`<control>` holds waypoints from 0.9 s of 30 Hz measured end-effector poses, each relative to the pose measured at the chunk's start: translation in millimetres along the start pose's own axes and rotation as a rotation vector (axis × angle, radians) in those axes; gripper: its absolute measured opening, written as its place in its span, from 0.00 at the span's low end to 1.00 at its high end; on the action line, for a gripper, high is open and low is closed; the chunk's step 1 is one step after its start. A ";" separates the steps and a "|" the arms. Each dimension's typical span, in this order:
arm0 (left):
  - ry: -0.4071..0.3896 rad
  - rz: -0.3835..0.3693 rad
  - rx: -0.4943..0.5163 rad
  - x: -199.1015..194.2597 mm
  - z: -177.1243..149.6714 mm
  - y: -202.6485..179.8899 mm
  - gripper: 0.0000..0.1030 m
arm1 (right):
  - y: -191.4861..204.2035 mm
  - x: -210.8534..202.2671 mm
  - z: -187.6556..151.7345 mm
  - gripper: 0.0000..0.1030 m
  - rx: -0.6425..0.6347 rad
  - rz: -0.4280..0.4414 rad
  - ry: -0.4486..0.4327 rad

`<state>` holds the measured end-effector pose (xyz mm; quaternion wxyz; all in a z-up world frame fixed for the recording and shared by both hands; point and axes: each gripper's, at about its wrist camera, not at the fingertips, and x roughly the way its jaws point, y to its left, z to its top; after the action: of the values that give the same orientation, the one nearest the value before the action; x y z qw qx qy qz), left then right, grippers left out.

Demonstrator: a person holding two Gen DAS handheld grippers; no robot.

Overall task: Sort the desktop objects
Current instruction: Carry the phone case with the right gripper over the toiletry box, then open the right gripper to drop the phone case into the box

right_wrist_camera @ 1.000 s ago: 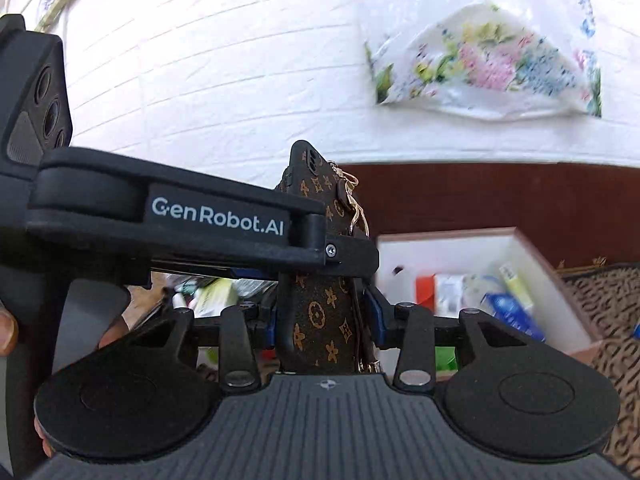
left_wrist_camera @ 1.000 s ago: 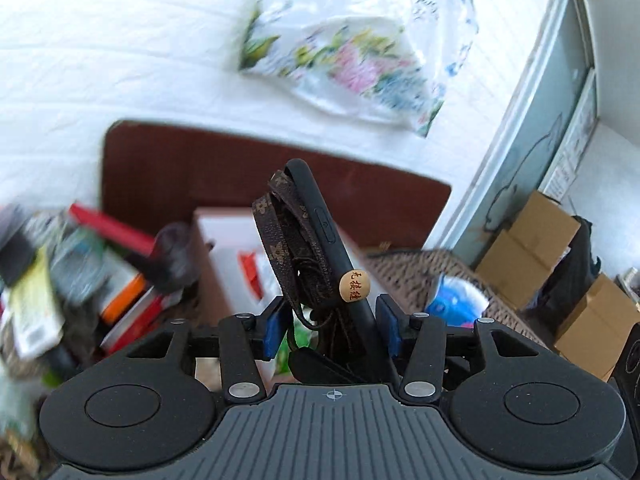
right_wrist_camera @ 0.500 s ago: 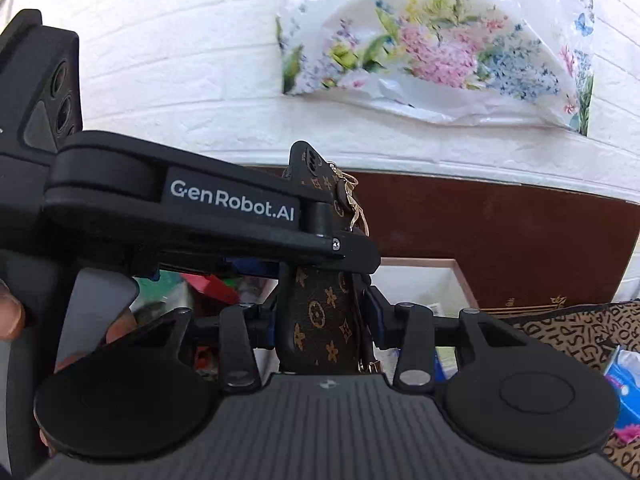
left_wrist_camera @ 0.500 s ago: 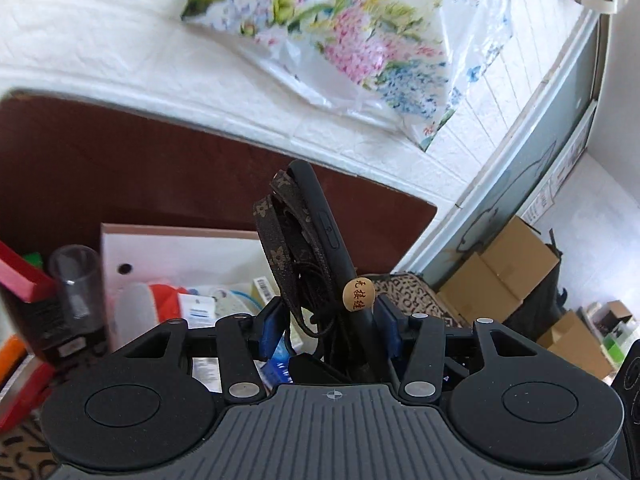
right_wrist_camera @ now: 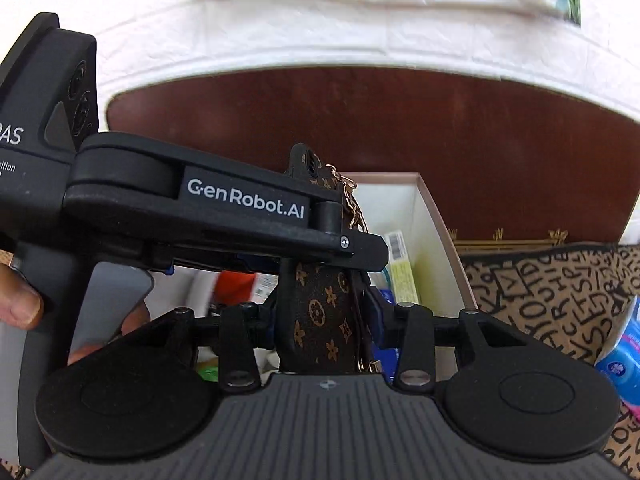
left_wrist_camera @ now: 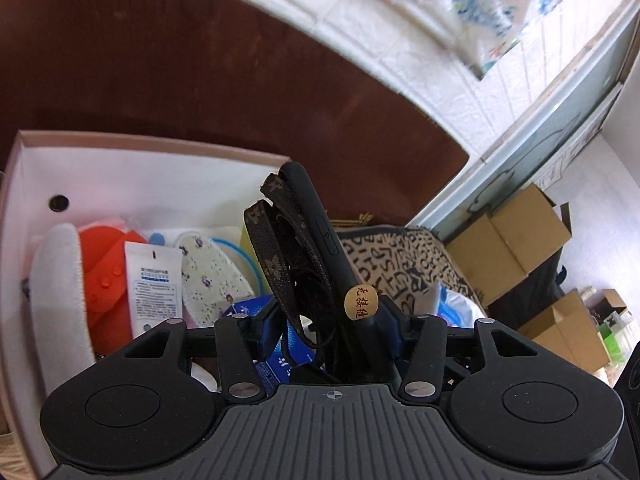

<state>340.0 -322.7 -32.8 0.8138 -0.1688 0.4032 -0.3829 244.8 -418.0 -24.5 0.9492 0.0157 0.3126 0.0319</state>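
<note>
A phone in a brown monogram case [right_wrist_camera: 320, 312] stands upright between both grippers. In the left wrist view its black edge [left_wrist_camera: 316, 220] shows with a brown strap [left_wrist_camera: 272, 256] and a wooden bead [left_wrist_camera: 361, 303]. My left gripper [left_wrist_camera: 330, 328] is shut on the phone and strap from one side. My right gripper [right_wrist_camera: 326, 316] is shut on the case's lower part. The left gripper's finger [right_wrist_camera: 352, 248] crosses the case, held by a hand [right_wrist_camera: 20, 304]. Behind and below the phone lies an open white box [left_wrist_camera: 152, 148] holding an orange item [left_wrist_camera: 104, 264], a white tube [left_wrist_camera: 154, 276] and a floral pad [left_wrist_camera: 208, 268].
A letter-print cloth [right_wrist_camera: 560, 288] covers the surface right of the box, with a blue tissue pack [right_wrist_camera: 624, 356] on it. A dark brown board [left_wrist_camera: 200, 80] stands behind the box against the white brick wall. Cardboard boxes [left_wrist_camera: 516, 240] sit on the floor at the right.
Both grippers have carried the phone down and toward the white box. The cluttered pile at the left has left the view, and the box now fills the space behind the phone.
</note>
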 end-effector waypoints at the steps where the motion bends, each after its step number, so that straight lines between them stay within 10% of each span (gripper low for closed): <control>1: 0.004 0.001 0.002 4.1 1.8 1.2 0.62 | -2.5 4.5 -0.3 0.45 0.001 -0.004 0.006; 9: 0.022 0.028 0.021 35.4 15.1 11.2 0.59 | -17.0 31.3 5.6 0.45 -0.014 -0.041 0.032; 12: 0.008 0.084 0.038 40.1 13.2 13.3 0.72 | -19.0 42.3 5.4 0.46 -0.028 -0.059 0.057; 16: -0.075 0.194 0.055 23.8 9.5 12.9 1.00 | -13.0 39.0 1.2 0.88 -0.107 -0.136 0.012; 27: 0.004 0.257 0.158 4.8 -9.3 -1.5 1.00 | -18.5 21.8 -7.2 0.99 -0.090 -0.162 0.015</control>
<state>333.8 -326.9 -40.2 0.8661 -0.0507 0.3917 -0.3064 258.9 -434.9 -44.1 0.9460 -0.0527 0.3183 -0.0308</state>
